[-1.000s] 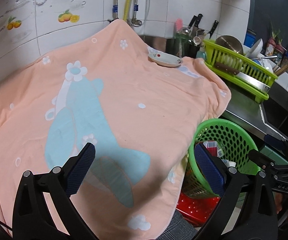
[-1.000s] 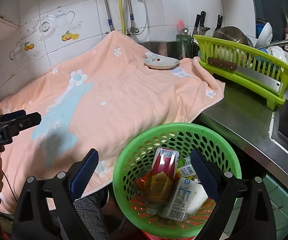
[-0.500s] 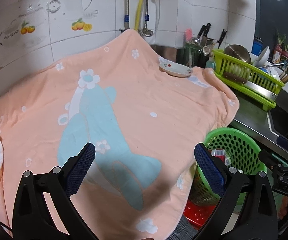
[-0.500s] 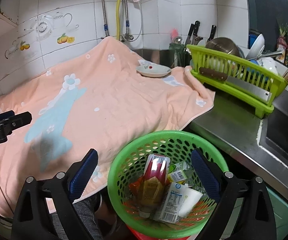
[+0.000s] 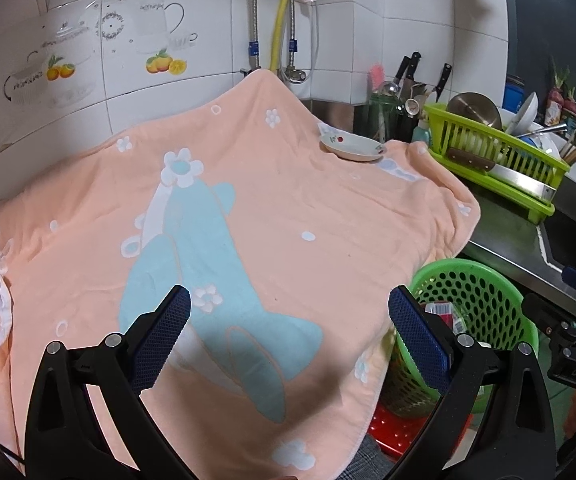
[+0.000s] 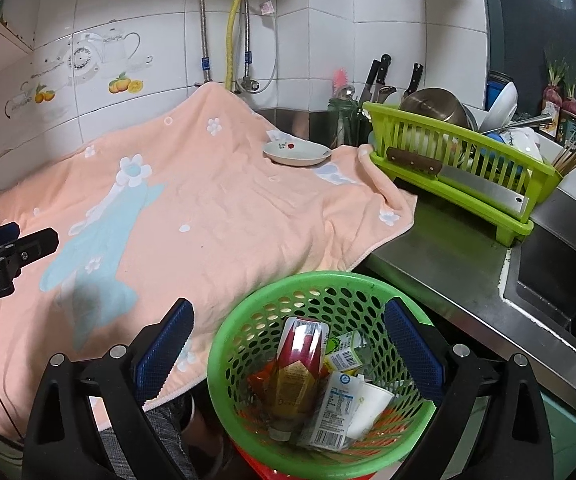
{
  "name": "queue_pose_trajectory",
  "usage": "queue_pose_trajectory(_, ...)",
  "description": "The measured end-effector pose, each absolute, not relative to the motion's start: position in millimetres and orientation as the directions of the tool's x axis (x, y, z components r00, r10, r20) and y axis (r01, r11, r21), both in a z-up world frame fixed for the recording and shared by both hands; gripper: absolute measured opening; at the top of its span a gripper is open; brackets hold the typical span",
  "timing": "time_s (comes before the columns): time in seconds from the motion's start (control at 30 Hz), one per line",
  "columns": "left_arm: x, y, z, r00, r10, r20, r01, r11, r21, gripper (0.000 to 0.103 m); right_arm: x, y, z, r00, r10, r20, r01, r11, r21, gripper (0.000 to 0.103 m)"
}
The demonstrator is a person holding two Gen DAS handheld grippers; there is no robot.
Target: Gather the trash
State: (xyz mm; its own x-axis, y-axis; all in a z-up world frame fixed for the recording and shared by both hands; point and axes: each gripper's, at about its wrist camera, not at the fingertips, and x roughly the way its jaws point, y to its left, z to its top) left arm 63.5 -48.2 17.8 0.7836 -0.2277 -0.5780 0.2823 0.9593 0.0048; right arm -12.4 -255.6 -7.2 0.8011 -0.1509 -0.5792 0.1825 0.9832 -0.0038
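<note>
Two grippers hang over a table draped in a peach towel, and both are spread wide with nothing between the pads. The left gripper hovers above the towel's blue figure; I see no trash anywhere on that cloth, only a small dish at the far edge. Further right, the right gripper sits right over the green basket, which stands at the towel's near-right corner, below table height. The trash is in there: a red bottle lying with its long axis pointing away from the gripper, cap end nearest, plus cartons and a paper cup beside it. So the right gripper is much the nearer to the basket. The left view shows only a sliver of red inside the basket, since the towel hides part of the rim; the right view looks straight into it. The dish rack stands well apart, at far right. My guess is the collecting is about done.
</note>
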Motion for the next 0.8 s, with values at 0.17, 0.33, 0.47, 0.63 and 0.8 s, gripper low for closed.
queue_pose_trajectory(0.17,61,-50,16,0.783,-0.226,-0.579,0.285,0.958,0.012,0.098,-16,-254,-6,0.803,-0.152,-0.576,0.184,0.983,-0.002,0.093)
queue_pose_trajectory(0.33,58,-51,16,0.786,-0.226,-0.576,0.285,0.958,0.014,0.098,-19,-254,-6,0.804,-0.153,-0.575,0.187,0.982,0.001,0.093)
queue_pose_trajectory(0.47,55,-53,16,0.788,-0.226,-0.572,0.288,0.958,0.017,0.098,-22,-254,-5,0.806,-0.156,-0.571,0.190,0.982,-0.001,0.093)
queue_pose_trajectory(0.63,48,-57,16,0.796,-0.221,-0.563,0.290,0.956,0.034,0.098,-26,-255,-4,0.809,-0.157,-0.566,0.193,0.981,0.003,0.093)
queue_pose_trajectory(0.8,44,-61,17,0.797,-0.226,-0.560,0.297,0.954,0.037,0.098,-27,-256,-3,0.810,-0.159,-0.564,0.194,0.981,0.002,0.093)
